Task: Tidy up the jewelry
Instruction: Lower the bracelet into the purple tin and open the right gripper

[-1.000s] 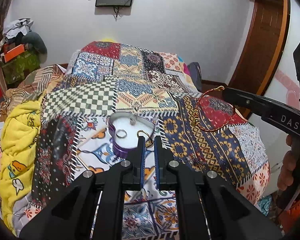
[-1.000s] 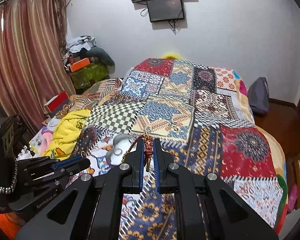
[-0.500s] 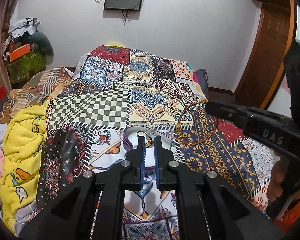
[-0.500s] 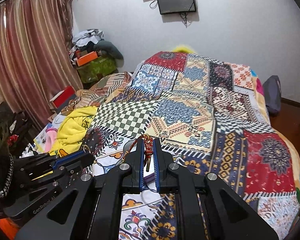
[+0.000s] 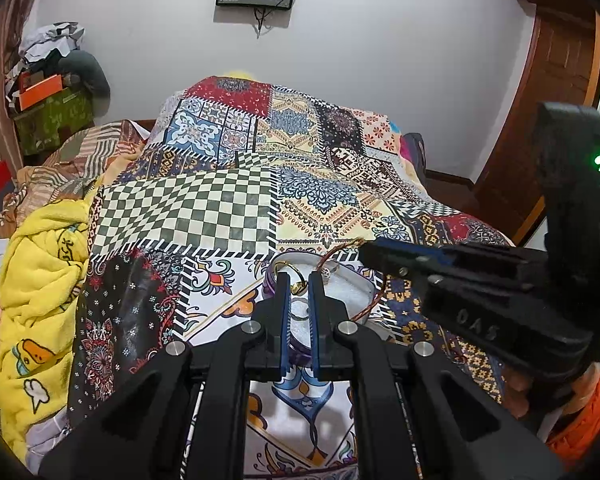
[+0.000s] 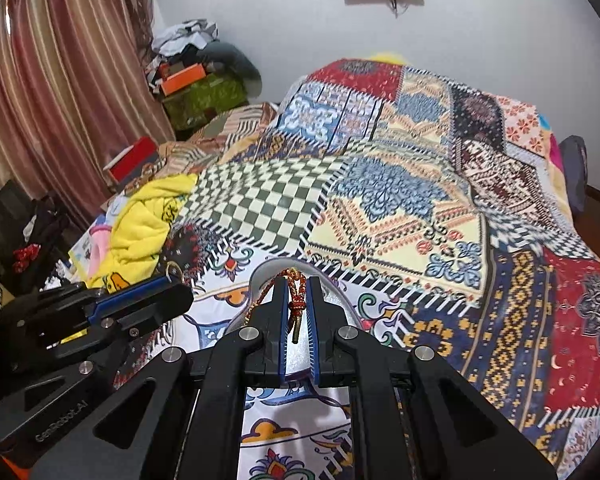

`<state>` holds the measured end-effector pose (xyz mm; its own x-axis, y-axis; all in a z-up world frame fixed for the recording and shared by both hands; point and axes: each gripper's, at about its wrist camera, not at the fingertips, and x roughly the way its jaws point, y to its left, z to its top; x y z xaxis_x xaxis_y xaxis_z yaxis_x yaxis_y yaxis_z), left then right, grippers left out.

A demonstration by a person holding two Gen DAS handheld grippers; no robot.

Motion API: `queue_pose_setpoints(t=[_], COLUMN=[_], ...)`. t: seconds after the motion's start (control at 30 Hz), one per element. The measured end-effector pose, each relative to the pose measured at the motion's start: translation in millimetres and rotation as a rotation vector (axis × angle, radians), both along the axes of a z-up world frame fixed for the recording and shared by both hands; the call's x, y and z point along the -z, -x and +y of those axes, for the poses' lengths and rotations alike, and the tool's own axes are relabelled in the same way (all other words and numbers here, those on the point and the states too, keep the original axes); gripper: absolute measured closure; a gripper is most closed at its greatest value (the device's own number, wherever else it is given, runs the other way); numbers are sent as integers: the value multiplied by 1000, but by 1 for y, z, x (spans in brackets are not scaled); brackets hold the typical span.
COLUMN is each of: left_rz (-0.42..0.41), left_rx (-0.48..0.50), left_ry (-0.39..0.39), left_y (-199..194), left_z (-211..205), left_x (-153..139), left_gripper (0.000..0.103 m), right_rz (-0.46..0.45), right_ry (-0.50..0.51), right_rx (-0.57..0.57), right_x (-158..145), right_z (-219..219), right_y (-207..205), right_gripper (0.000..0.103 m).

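Observation:
A heart-shaped purple jewelry box (image 5: 340,292) with a white lining lies open on the patchwork bedspread; it also shows in the right wrist view (image 6: 332,304). My left gripper (image 5: 299,280) is shut on a gold ring (image 5: 290,274) and holds it over the box. My right gripper (image 6: 297,284) is shut on a red-and-gold cord bracelet (image 6: 294,292), whose loop (image 5: 374,300) hangs over the box's right side. A small silver ring (image 5: 326,274) lies inside the box.
The patchwork bedspread (image 5: 228,208) covers the bed. A yellow blanket (image 5: 40,264) is bunched at the left edge. Boxes and clothes (image 6: 196,80) are piled by the curtain. A wooden door (image 5: 556,120) stands at the right.
Both grippers have moved forward and down toward the box. The bracelet, earlier out over the bedspread to the right, now hangs over the box next to the ring.

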<state>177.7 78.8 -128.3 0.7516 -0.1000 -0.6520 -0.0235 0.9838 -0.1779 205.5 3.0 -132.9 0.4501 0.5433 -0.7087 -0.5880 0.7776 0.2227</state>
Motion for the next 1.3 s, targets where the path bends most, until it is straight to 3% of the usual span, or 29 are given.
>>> queue_pose_setpoints(t=[0.63,0.73,0.8,1.3], left_rz=[64,74,79,93], left_rx=[44,48,53,76], left_ry=[41,50,59,27], left_y=[-26,-27,-28,-25], left_z=[-9,-11,-11,-25], left_x=[27,29,30,26], left_gripper=[96,96,96,96], right_rz=[40,31,12,-40], right_ry=[56,53,40,35], right_rx=[-8,0,8,94], right_x=[15,12,8,-12], right_z=[-8,-11,-15,-48], right_y=[-14,-13,-12,0], right_gripper=[95,82,63,62])
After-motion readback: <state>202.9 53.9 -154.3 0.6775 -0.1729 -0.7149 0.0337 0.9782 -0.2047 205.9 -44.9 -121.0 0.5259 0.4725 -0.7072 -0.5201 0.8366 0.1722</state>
